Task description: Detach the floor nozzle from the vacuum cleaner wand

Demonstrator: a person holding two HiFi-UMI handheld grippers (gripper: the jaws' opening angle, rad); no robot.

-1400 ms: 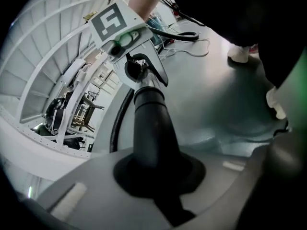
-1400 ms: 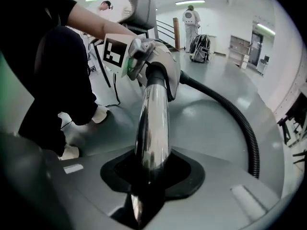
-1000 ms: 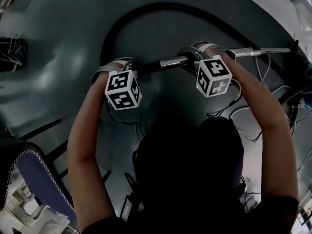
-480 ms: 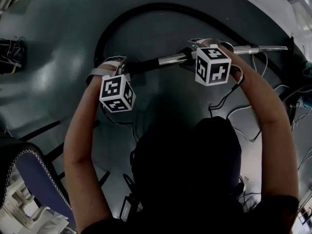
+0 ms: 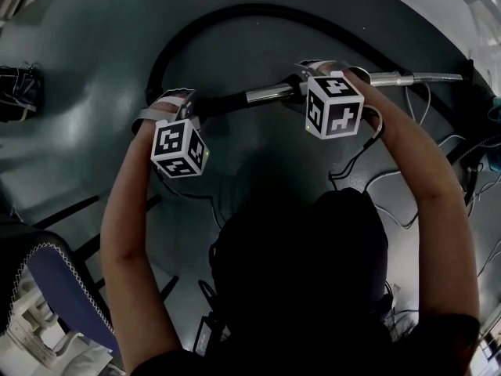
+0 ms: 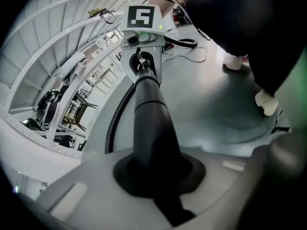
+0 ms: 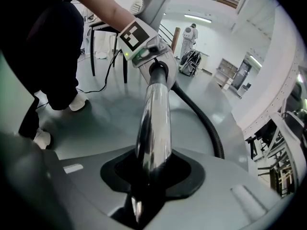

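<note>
The vacuum wand lies level between my two hands: a chrome tube whose far end points right, and a black handle piece on its left. A ribbed black hose loops from that handle round the top. My left gripper is shut on the black handle piece, which passes through its jaws. My right gripper is shut on the chrome tube, which runs from its jaws toward the left gripper's marker cube. No floor nozzle shows in any view.
Loose cables trail on the grey floor at the right. A dark bag sits at the left edge and a blue seat at the lower left. A table and a figure in white stand far off.
Both grippers and the wand have drifted left in the head view, the left one more. The right cube has also risen a little. Both grips are unchanged.
</note>
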